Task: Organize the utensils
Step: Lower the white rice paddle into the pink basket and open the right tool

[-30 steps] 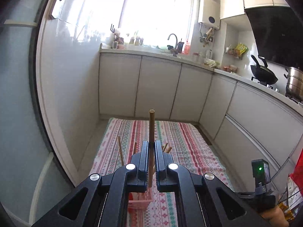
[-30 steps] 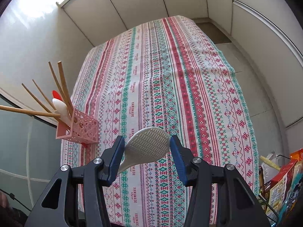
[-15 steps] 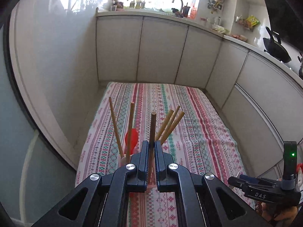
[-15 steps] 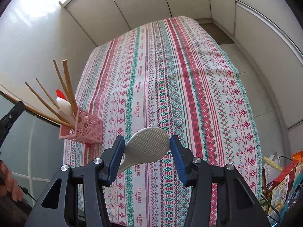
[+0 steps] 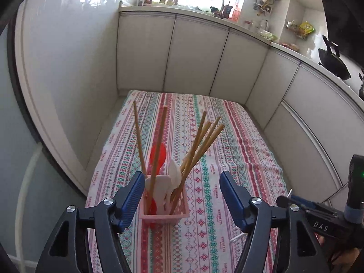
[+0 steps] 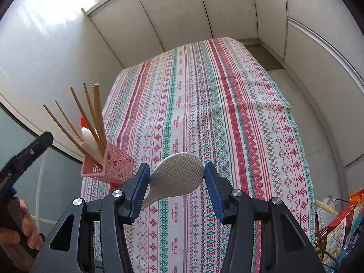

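Observation:
A pink lattice basket (image 5: 166,216) stands on the striped tablecloth (image 5: 204,204) near its left edge. It holds several wooden chopsticks (image 5: 200,145), a red spoon (image 5: 159,152) and white spoons (image 5: 174,173). My left gripper (image 5: 182,182) hovers just above and in front of it. Its jaws are opening and its pads touch nothing; the chopsticks rise in the gap. My right gripper (image 6: 177,173) is shut on a white rice paddle (image 6: 179,170), held above the cloth to the right of the basket (image 6: 109,166). The left gripper (image 6: 27,157) and the hand holding it show at that view's left edge.
White cabinet fronts (image 5: 193,52) wall the table at the back and right, and a pale wall (image 5: 56,68) runs along the left. Boxes and packets (image 6: 336,227) sit beyond the cloth's right edge. A wok (image 5: 334,63) stands on the far counter.
The left gripper tipped down over the basket with a chopstick, then spread its jaws; that chopstick now stands in the basket. The right gripper rose slightly, still gripping the paddle.

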The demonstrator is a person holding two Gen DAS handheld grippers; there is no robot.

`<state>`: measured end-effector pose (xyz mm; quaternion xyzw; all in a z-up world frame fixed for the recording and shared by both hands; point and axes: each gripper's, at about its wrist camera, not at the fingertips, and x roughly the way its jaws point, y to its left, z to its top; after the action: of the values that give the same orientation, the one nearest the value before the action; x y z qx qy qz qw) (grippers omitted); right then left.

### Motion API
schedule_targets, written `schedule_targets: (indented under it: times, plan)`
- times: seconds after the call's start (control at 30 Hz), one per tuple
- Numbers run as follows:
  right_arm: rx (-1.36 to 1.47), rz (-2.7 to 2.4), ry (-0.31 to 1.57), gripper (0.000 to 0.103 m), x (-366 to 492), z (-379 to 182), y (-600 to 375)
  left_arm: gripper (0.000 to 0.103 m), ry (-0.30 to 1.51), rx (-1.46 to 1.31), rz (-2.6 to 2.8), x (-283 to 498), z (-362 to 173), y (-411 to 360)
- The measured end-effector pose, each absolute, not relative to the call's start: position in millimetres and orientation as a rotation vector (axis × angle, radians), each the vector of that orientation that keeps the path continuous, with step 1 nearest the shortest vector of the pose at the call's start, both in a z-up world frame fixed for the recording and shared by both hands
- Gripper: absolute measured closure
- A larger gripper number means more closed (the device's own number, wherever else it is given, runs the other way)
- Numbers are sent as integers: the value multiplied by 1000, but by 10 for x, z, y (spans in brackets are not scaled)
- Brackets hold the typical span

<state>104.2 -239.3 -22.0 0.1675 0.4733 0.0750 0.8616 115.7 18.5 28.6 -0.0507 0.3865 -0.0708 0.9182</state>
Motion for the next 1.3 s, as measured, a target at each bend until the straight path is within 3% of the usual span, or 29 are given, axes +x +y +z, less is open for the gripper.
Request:
schedule_targets:
  times: [0.4,0.8,0.9,1.1,1.3]
  plan:
    - [54,146,712,51,1141,325,-1457,23,929,-90,-33,1097,-126,793]
    - [-269,151,663,51,1329,139,-534,22,1004,-92,24,1131,-378,1119]
    - [-238,190,685,50,1383,108,-491,21,1011,-92,22,1137,-387,1115]
    - [-6,300,751,38,1475,187,-706,17,1035,-75,23,1149,-423,1044]
    - [88,286,750,35,1335,322,-1066,14,1021,-58,40,1072,-407,883]
